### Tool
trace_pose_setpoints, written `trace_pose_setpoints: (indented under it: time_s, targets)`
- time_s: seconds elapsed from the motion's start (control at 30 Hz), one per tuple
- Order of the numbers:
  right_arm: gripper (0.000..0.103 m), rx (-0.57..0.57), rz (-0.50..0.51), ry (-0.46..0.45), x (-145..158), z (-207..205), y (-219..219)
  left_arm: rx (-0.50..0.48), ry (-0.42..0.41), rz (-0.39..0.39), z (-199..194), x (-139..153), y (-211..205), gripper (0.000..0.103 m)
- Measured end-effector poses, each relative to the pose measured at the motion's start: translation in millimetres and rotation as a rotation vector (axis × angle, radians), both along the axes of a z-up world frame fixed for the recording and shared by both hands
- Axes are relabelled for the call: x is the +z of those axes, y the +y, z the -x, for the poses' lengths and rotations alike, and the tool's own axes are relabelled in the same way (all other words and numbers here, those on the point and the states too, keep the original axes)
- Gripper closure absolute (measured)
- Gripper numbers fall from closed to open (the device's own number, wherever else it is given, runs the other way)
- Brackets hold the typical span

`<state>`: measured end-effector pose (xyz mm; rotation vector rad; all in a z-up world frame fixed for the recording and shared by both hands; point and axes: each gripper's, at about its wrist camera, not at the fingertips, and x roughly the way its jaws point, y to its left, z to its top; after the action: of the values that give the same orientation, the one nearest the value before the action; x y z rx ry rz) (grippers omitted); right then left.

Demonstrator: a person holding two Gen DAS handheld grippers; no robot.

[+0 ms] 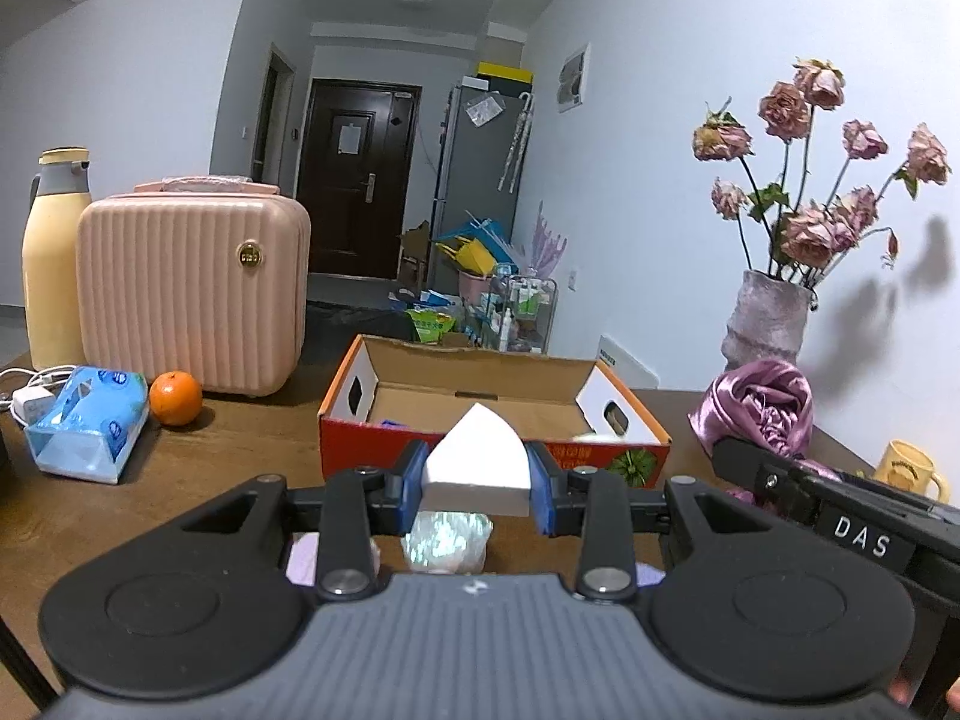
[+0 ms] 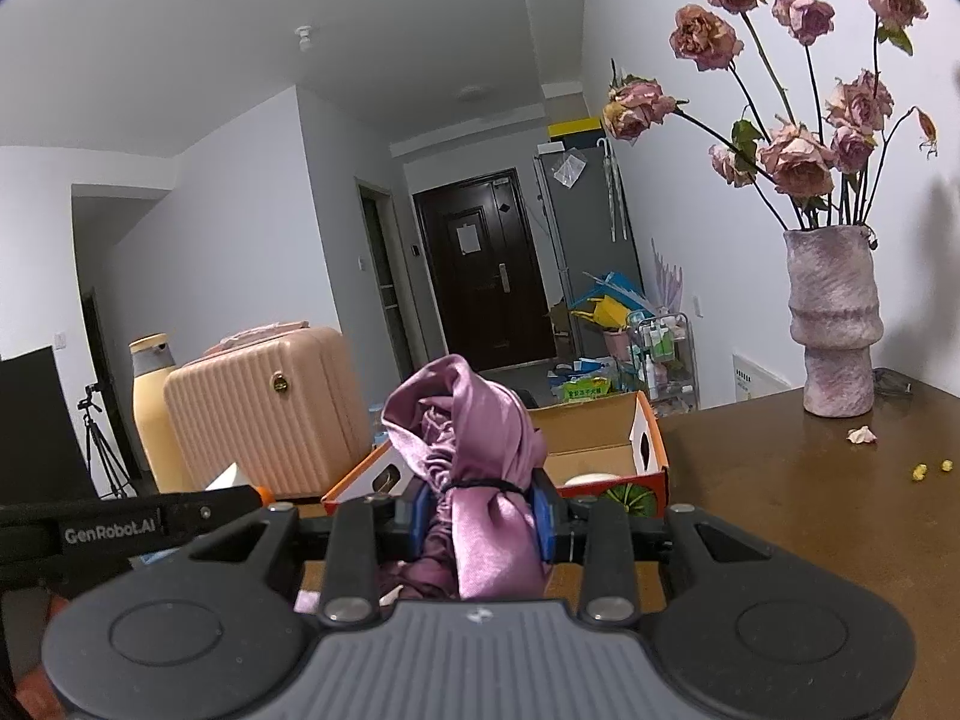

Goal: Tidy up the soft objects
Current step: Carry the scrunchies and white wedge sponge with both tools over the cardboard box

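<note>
Roughly level, tipped slightly down: both grippers point toward one open cardboard box [image 1: 480, 414] on the brown table [image 1: 240, 450]. Left gripper [image 1: 478, 474] clamps one white foam wedge [image 1: 477, 459] between its blue pads, held just before the box. Right gripper [image 2: 483, 510] pinches one purple satin cloth bundle [image 2: 474, 420], which bulges up above the jaws. One orange [image 1: 175, 397], one tissue pack [image 1: 90, 423].
</note>
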<state>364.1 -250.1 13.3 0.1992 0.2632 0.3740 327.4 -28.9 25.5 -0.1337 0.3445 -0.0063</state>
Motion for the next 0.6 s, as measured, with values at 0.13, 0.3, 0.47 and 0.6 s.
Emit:
trace_pose_setpoints:
  time_s: [0.13,0.3,0.47,0.6]
  targets:
    - [0.071,0.002,-0.008,0.009,1,-19,-2,0.017,-0.009,0.010,-17,5,-2,0.067]
    - [0.071,0.006,-0.011,0.019,4,-45,-2,0.042,-0.005,0.023,-39,7,-2,0.067]
    - [0.071,0.002,-0.032,0.026,5,-70,-4,0.047,-0.012,0.029,-60,8,-7,0.067]
    - [0.071,0.000,-0.038,0.035,7,-87,-9,0.047,-0.003,0.034,-78,6,-11,0.067]
